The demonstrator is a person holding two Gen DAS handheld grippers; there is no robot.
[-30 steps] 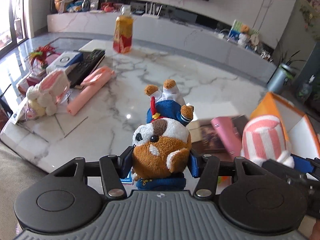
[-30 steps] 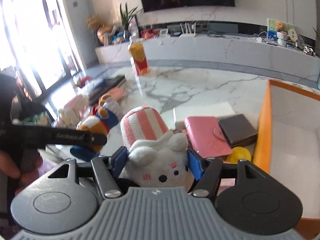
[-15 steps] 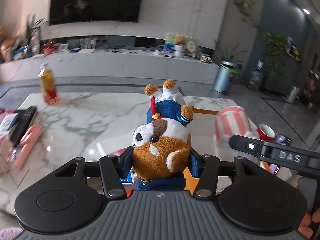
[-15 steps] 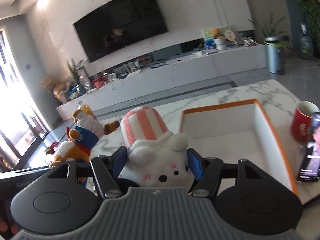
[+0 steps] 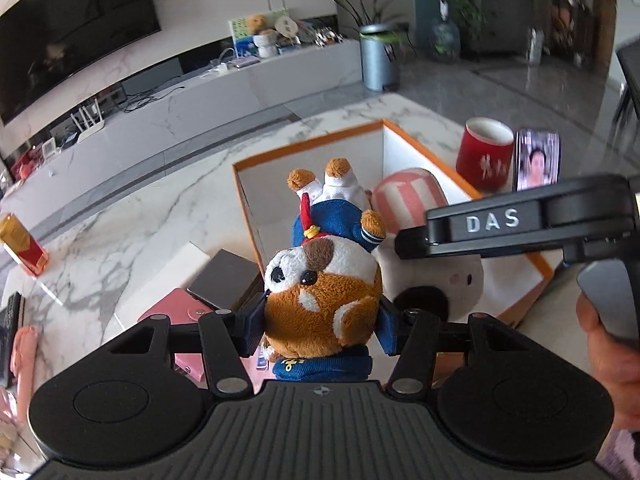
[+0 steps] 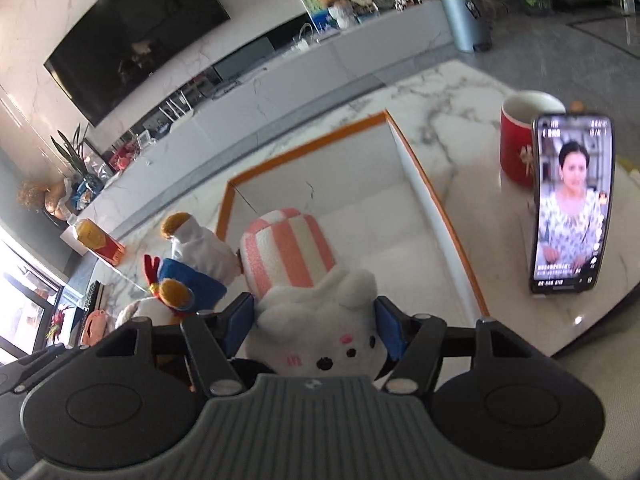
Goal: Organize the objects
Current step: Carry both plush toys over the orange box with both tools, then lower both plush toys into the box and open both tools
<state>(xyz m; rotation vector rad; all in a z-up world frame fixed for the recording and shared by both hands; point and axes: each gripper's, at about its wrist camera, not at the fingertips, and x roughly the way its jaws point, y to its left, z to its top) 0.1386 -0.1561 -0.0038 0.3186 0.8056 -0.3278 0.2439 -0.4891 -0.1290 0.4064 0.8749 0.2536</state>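
On the marble tabletop [image 5: 120, 232], a pink wallet [image 5: 176, 312] lies far left. The left tongs [image 5: 320, 322] are clamped on a brown dog plush [image 5: 320, 288], head down, beside the right tongs [image 6: 316, 326], clamped on a white bunny plush [image 6: 320, 328] above the orange-rimmed box [image 6: 440, 216]. Right of it stand a red mug [image 6: 516, 140] and phone [image 6: 570, 204].
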